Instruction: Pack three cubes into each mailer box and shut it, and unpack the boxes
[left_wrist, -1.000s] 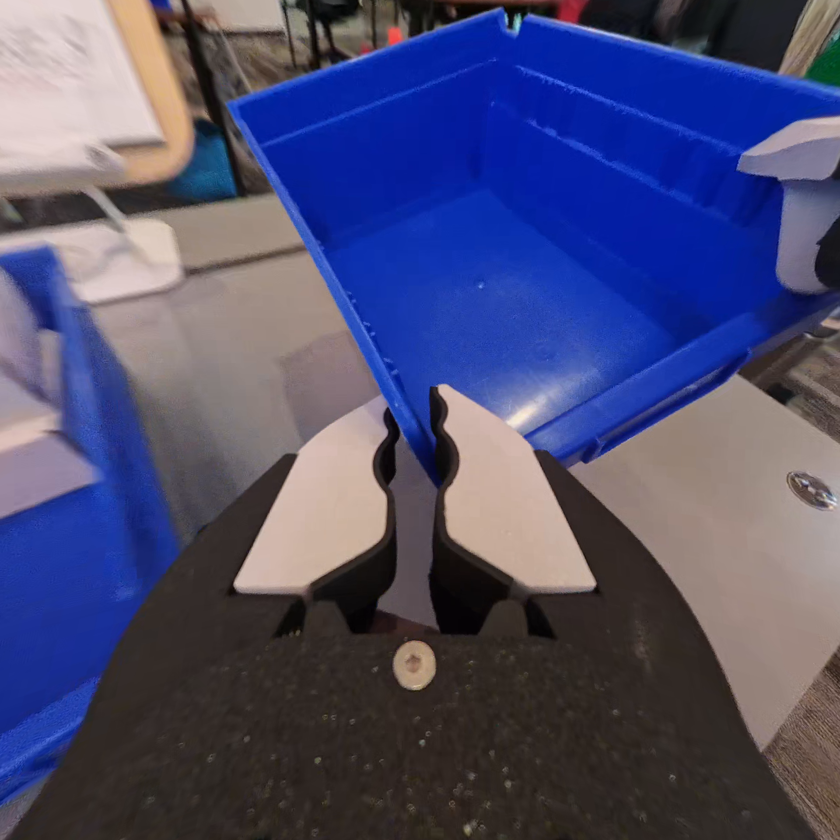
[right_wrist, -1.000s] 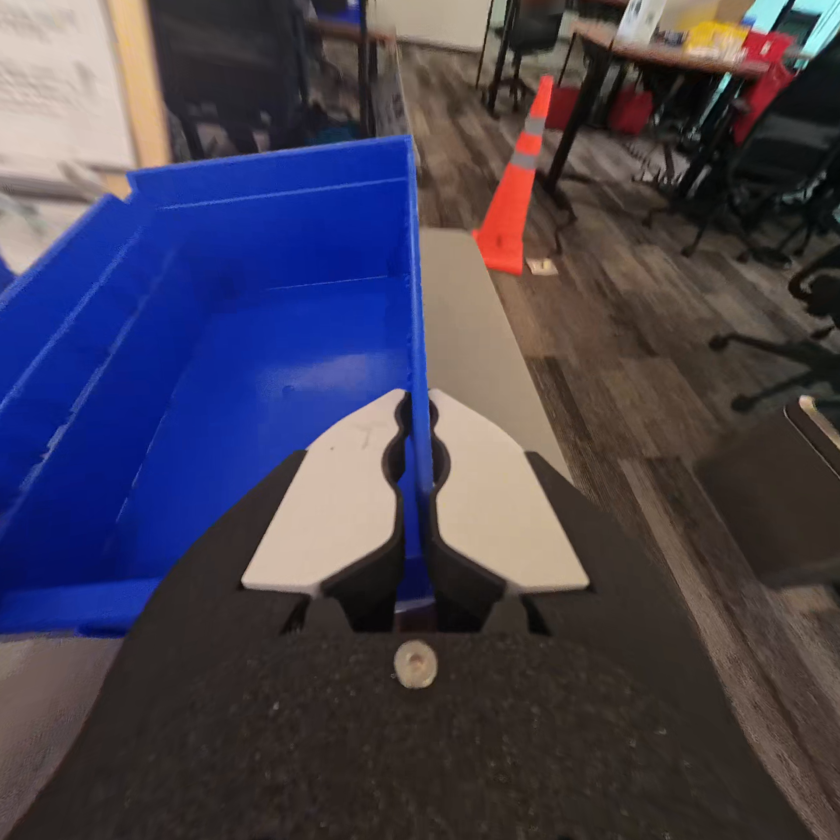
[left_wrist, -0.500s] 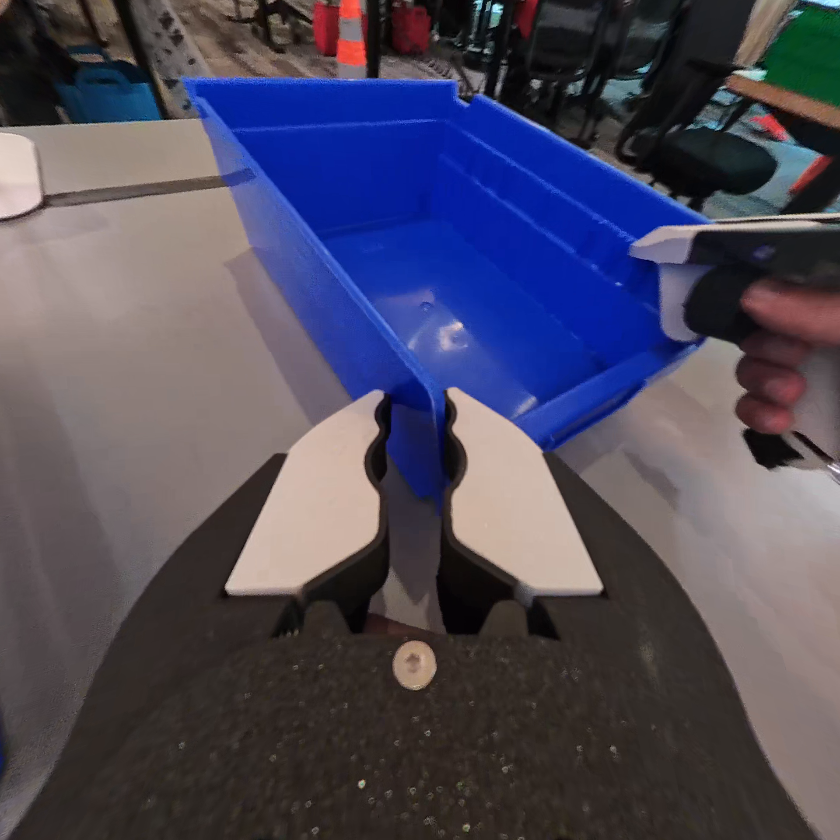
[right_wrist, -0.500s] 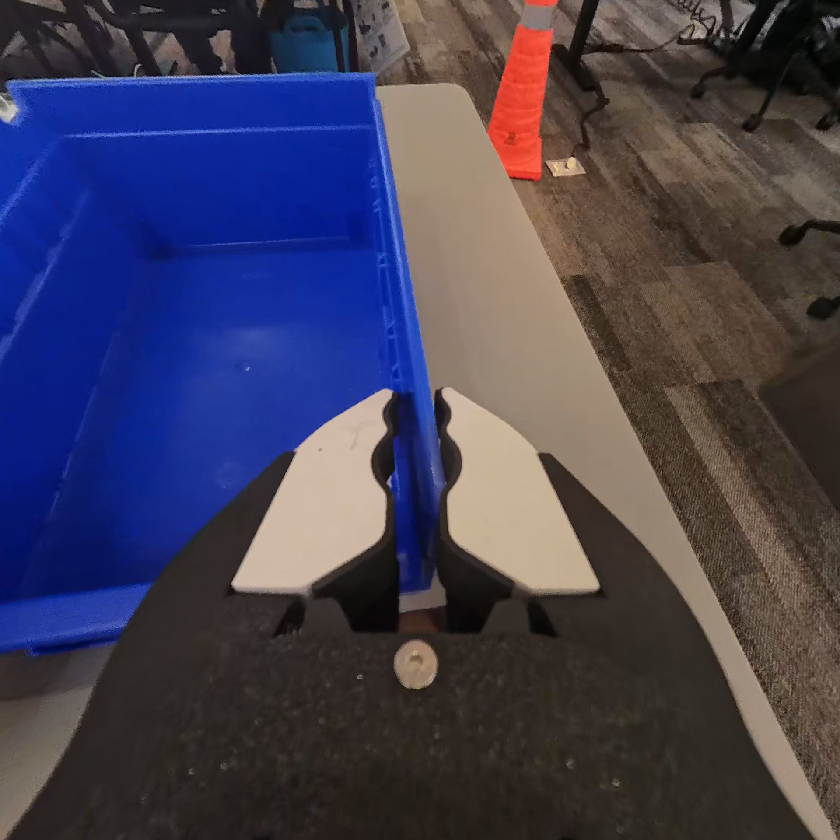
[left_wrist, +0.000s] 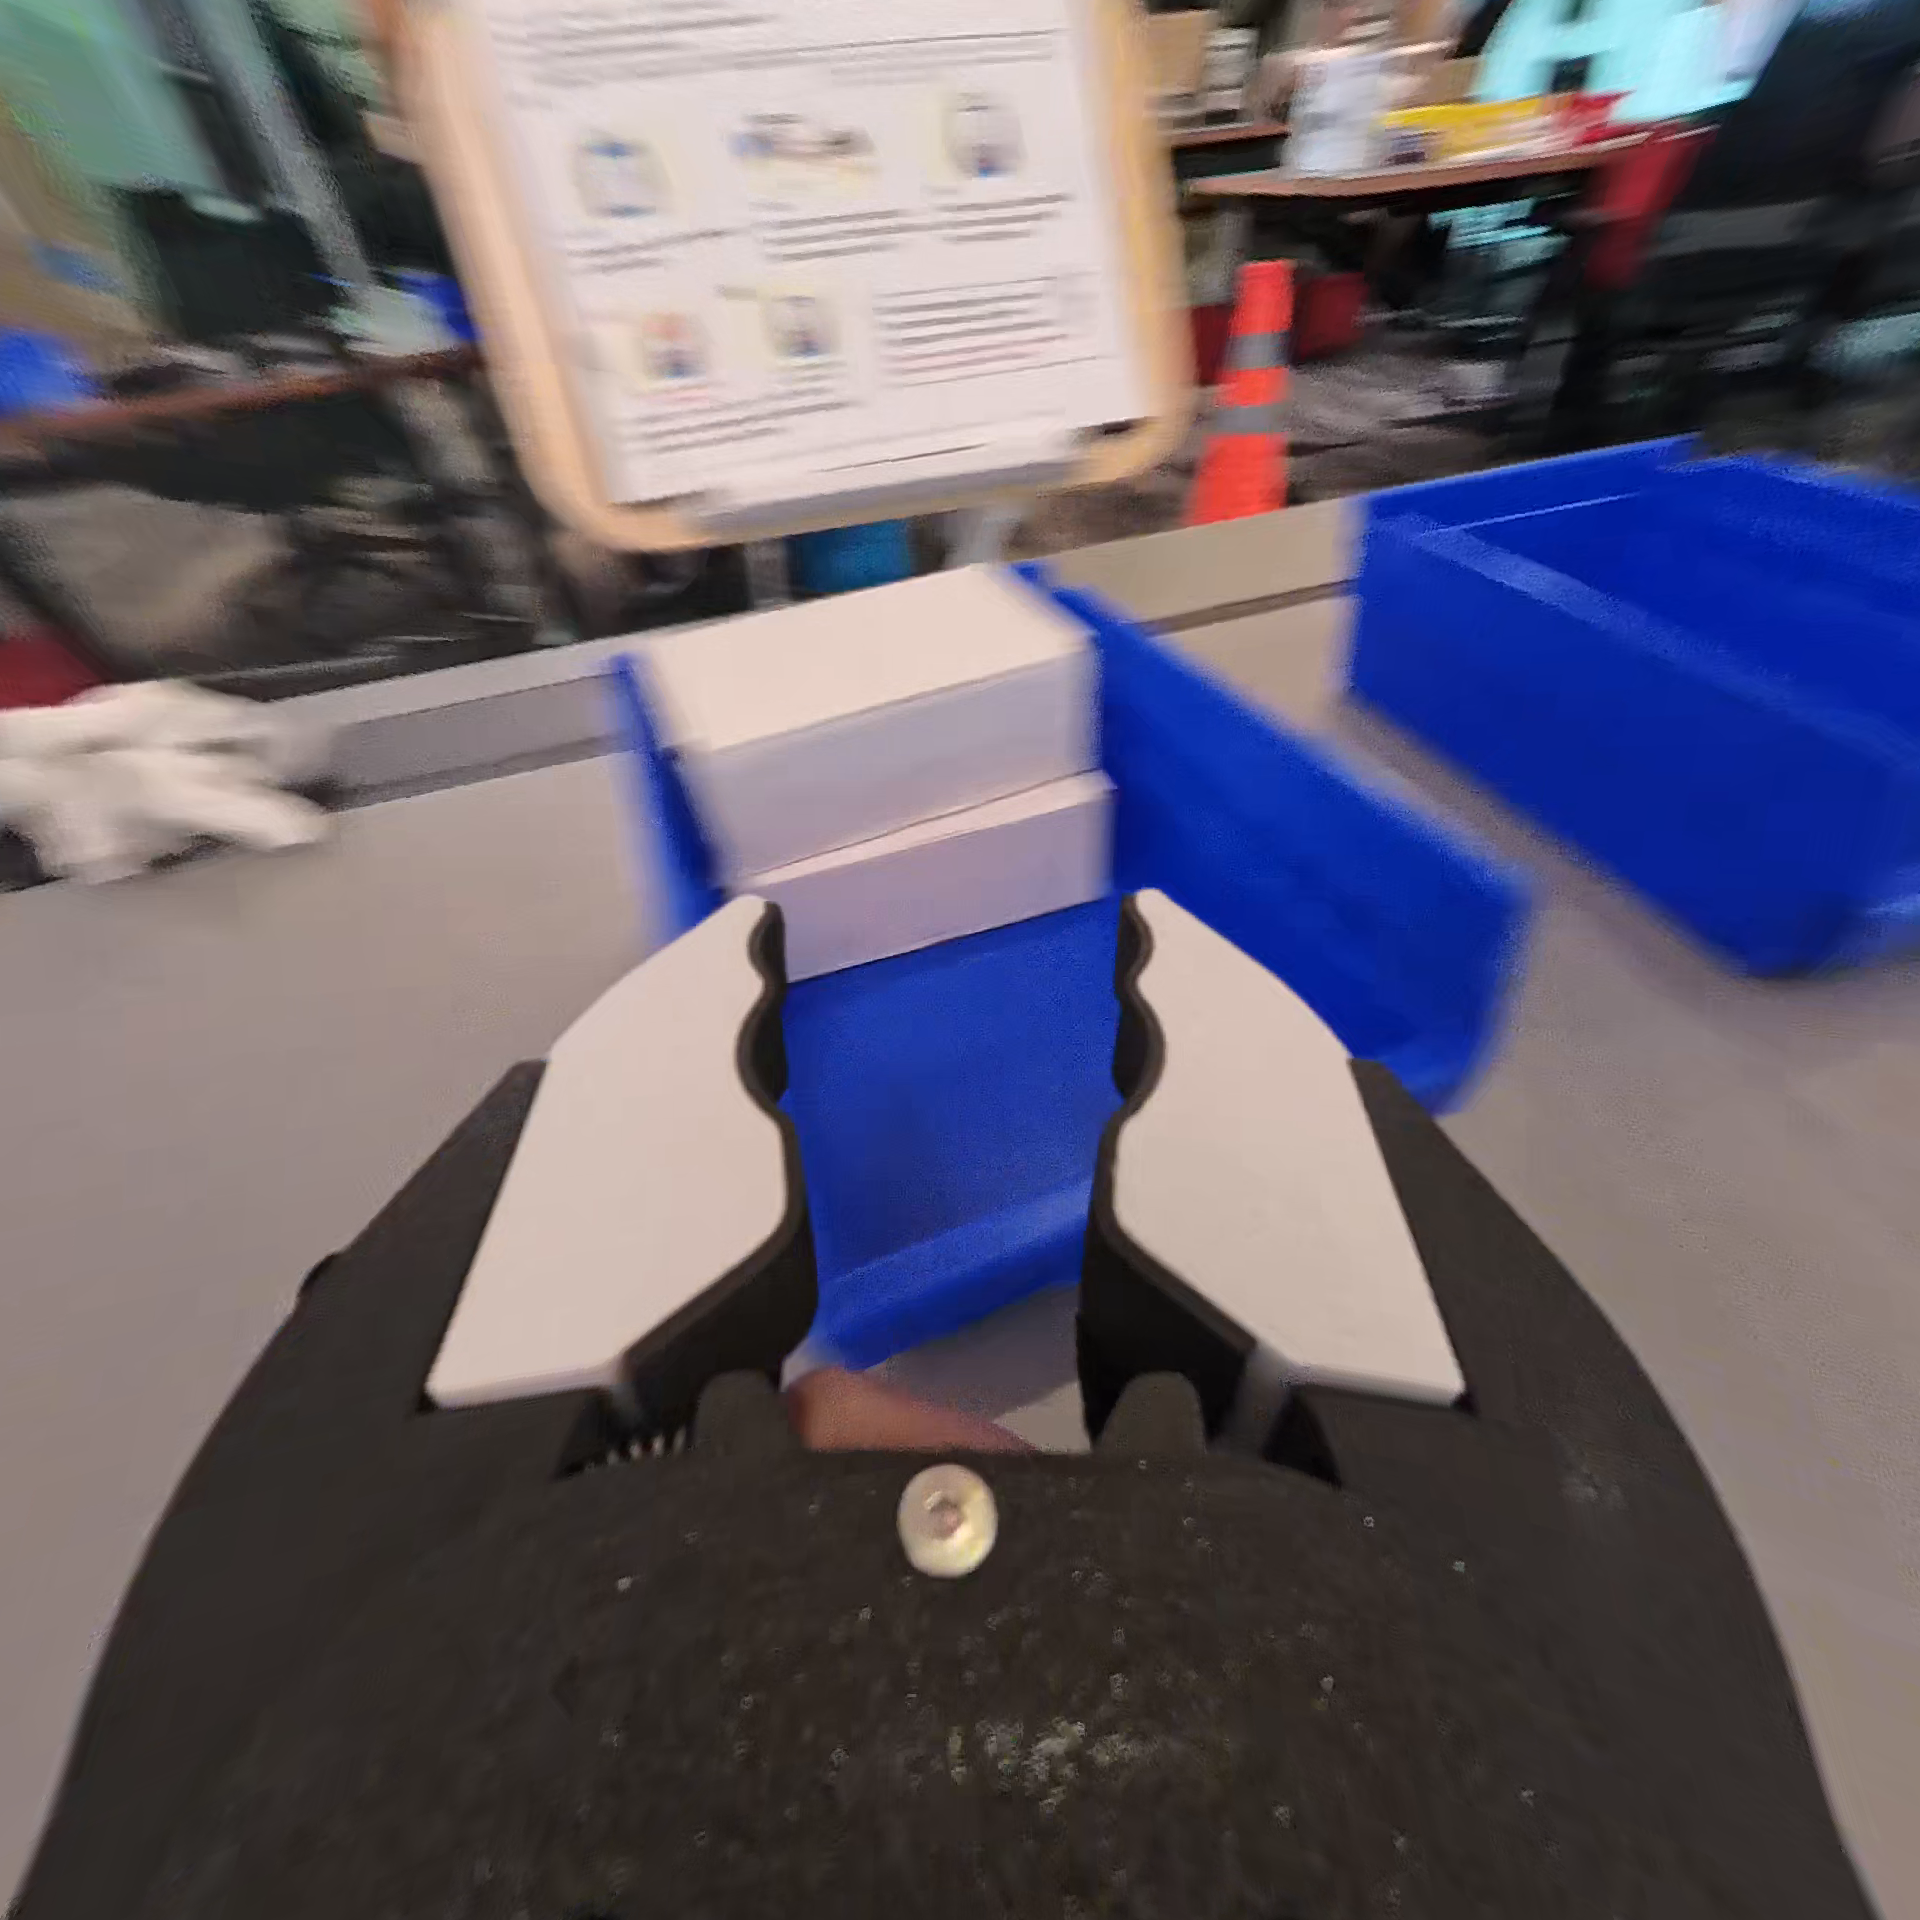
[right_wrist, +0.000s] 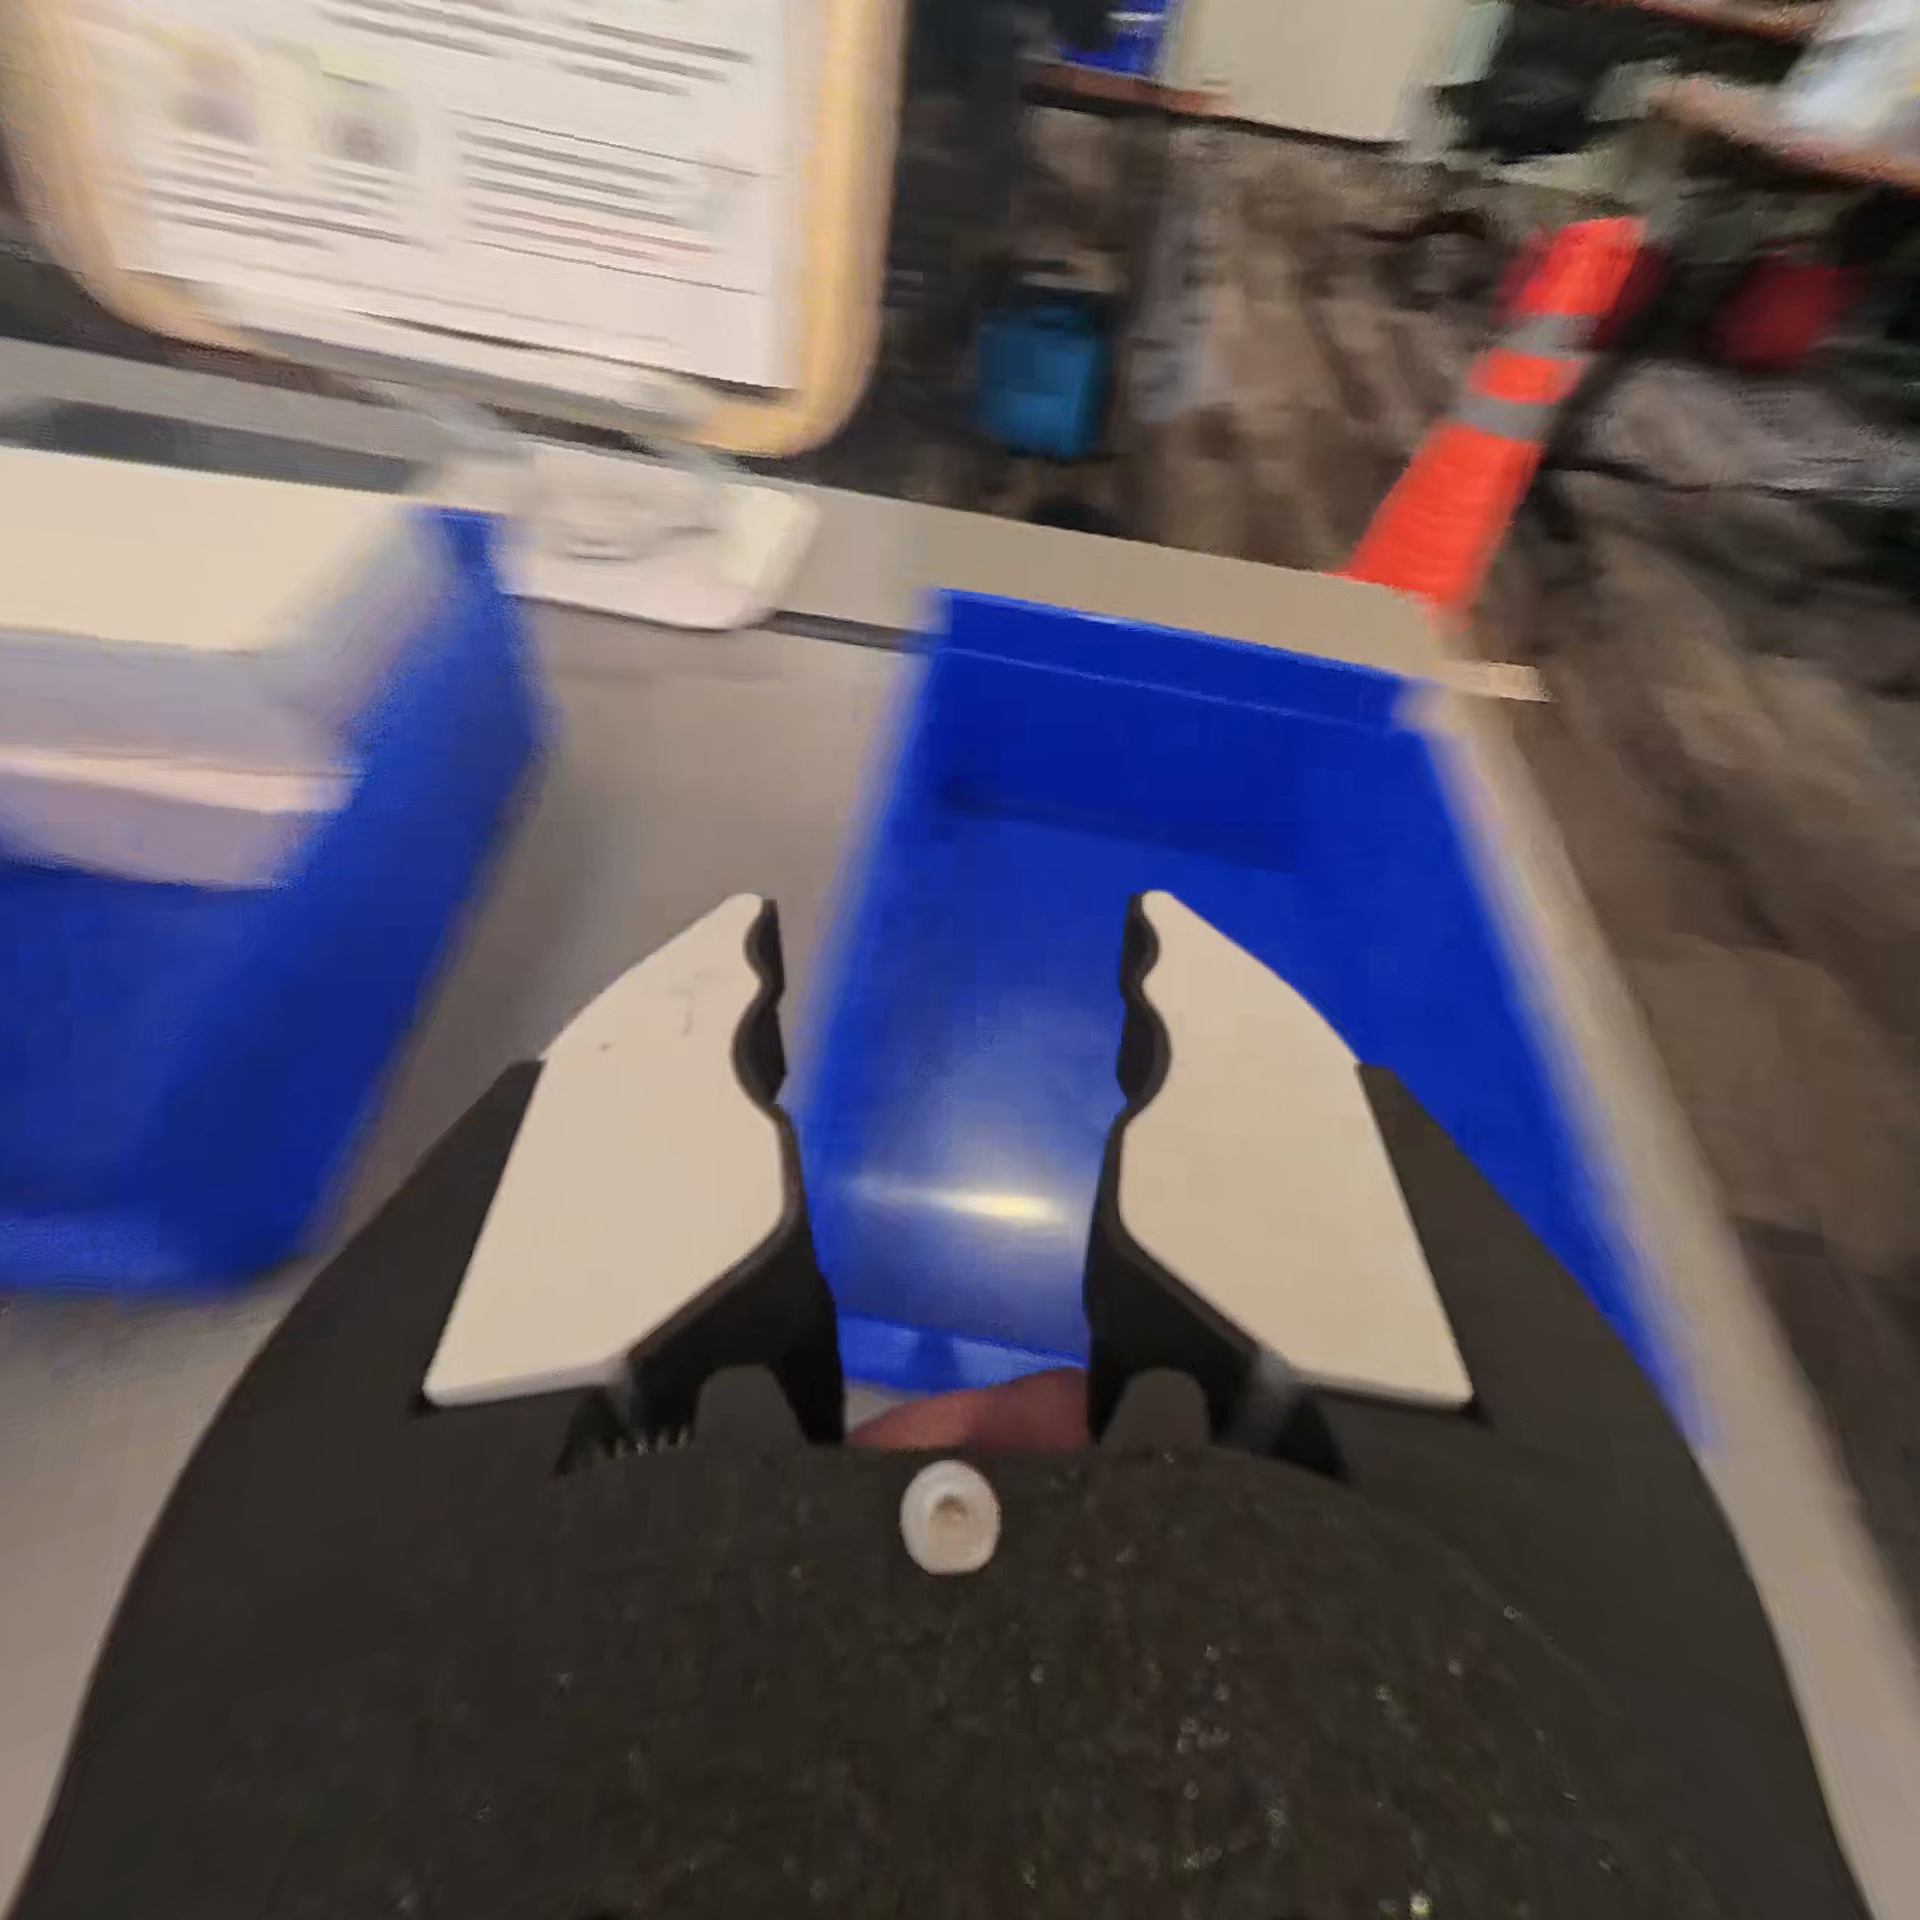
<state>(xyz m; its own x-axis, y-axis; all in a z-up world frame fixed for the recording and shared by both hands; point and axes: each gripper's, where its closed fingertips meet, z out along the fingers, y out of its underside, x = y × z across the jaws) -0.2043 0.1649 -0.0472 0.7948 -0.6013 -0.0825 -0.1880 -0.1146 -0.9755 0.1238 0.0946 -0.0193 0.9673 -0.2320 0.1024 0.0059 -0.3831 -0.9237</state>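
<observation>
Left gripper (left_wrist: 945, 914) wide open, holding nothing, facing blue bin (left_wrist: 1299, 862) with two stacked white mailer boxes (left_wrist: 883, 769). Right gripper (right_wrist: 951, 914) wide open, holding nothing, over empty blue bin (right_wrist: 1164, 748) at table's (right_wrist: 665, 790) right edge. Frames blurred.

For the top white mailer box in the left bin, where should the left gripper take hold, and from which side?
Judging from the left wrist view, the top mailer box sticks up above the blue bin's walls. The open left gripper would best come from above and the near end and close across its two long sides. The lower box sits deeper, so take it second.
</observation>
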